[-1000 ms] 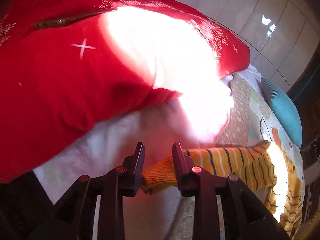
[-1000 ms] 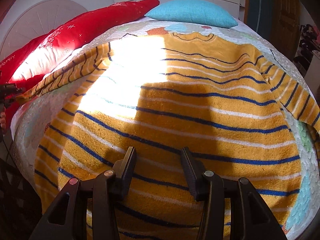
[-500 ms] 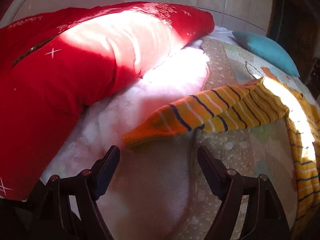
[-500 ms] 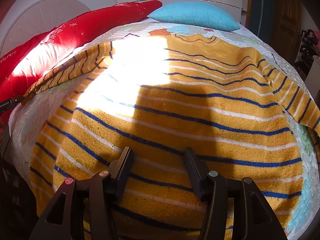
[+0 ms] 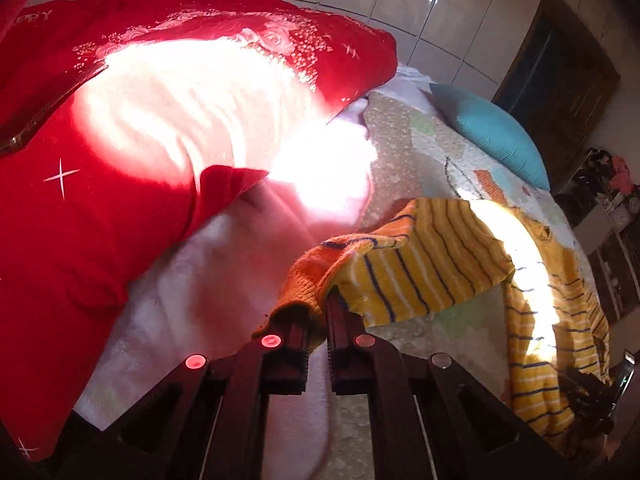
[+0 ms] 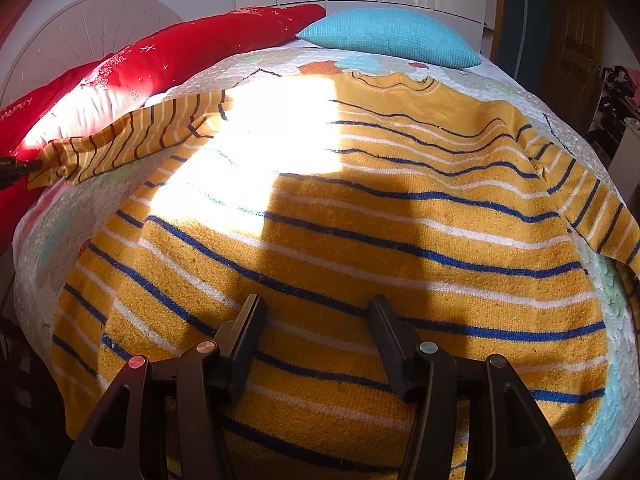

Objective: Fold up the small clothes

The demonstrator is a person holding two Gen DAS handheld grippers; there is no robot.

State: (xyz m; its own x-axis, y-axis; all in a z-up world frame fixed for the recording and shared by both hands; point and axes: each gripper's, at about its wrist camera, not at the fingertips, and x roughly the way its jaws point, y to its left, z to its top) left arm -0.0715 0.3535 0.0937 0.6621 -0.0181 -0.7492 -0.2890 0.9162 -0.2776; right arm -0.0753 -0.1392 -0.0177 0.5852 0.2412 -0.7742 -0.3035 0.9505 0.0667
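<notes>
Left claw (image 5: 318, 320) – jaws have just closed, after standing wide half a second ago with the cuff lying loose ahead of them. They now pinch the orange cuff (image 5: 304, 280) of the left sleeve (image 5: 408, 264), knit bunched between the pads. The sleeve no longer lies flat: it is lifted and draped from the claw toward the body of the sweater (image 6: 360, 240). Judgement: grasp made, so the sleeve fold toward the middle can begin.

Right claw (image 6: 316, 336) – jaws apart, hovering over the lower part of the sweater, nothing between them. It sits as it did a second ago, a little wider.

Sweater – yellow with blue and white stripes, spread on the bed (image 6: 48, 232), collar toward the blue pillow (image 6: 388, 36), red pillow (image 5: 120, 140) along the left side.

View differences:
- Left wrist view shows the pinch itself and the white fleece under the cuff – but only an edge of the body.
- Right wrist view shows the whole body, the collar and the right sleeve (image 6: 600, 216) still spread out; there the left claw is only a dark tip at the frame edge, its grip not readable.
</notes>
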